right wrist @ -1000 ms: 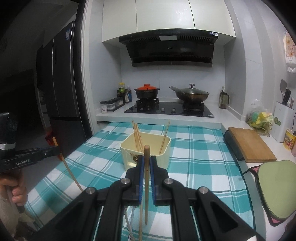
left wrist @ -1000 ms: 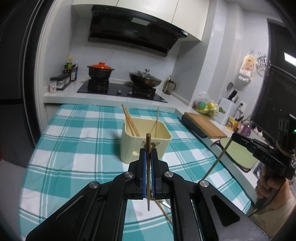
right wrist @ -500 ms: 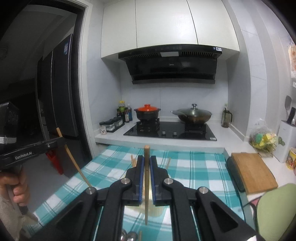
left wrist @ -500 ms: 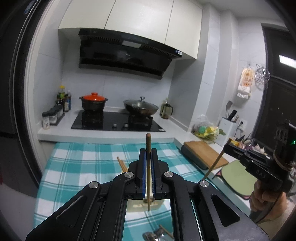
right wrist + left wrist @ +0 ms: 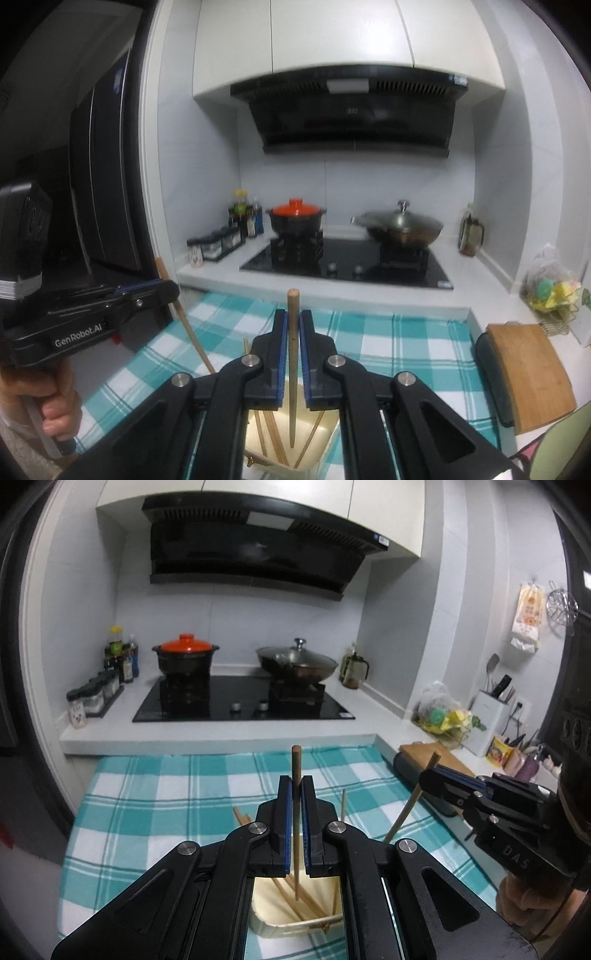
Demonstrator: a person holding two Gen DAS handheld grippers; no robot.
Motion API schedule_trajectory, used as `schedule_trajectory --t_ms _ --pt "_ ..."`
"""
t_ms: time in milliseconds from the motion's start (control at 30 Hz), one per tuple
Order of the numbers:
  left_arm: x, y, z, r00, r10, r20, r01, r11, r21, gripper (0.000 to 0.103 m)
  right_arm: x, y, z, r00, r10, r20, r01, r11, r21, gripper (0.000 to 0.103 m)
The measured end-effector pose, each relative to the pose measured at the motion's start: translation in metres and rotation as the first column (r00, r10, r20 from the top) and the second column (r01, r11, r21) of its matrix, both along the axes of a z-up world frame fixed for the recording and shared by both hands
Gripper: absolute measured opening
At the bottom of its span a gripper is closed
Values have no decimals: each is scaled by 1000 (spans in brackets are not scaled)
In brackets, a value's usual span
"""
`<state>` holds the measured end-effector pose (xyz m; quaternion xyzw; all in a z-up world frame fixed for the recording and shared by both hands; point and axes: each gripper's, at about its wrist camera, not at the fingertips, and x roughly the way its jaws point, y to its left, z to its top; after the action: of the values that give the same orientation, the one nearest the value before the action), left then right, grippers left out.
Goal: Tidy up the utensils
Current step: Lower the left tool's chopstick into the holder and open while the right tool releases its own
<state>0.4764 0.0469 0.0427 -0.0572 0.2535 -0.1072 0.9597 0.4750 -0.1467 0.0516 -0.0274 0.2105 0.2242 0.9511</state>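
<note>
Chopstick in right tool

Both grippers now stand over the cream container, which a second ago lay ahead on the checked cloth. It shows only beneath the jaws. The stove counter looms nearer.

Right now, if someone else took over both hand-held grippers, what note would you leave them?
Left hand-held gripper: shut on a dark chopstick, held upright above the cream holder.
Right hand-held gripper: shut on a lighter chopstick, also upright over the holder.
Done: several chopsticks already stand leaning inside the holder on the checked cloth.
Left: lower and release both held chopsticks into the holder. Whether more utensils remain on the cloth cannot be seen.
</note>
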Motion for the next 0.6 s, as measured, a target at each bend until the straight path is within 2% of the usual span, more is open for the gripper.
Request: schedule_trajectory --t_ms 200,367,433,500,600 --pt "31 -4 -43 993 8 -116 -6 1000 20 3 44 15 -49 987 27 -158 -32 999 -28 6" --pt "51 -8 -64 984 13 -178 -6 999 40 4 73 24 -78 967 38 -252 -46 999 -26 7" --pt "56 -7 -66 981 29 -194 -20 999 48 15 82 27 -83 962 37 -272 -42 999 -15 8" --pt "52 -2 -61 980 50 -192 -42 998 45 53 87 26 -79 963 21 -267 -22 1000 -4 8" --pt "28 10 -50 984 77 -161 -67 996 64 73 80 16 -60 971 15 -238 -6 999 39 9"
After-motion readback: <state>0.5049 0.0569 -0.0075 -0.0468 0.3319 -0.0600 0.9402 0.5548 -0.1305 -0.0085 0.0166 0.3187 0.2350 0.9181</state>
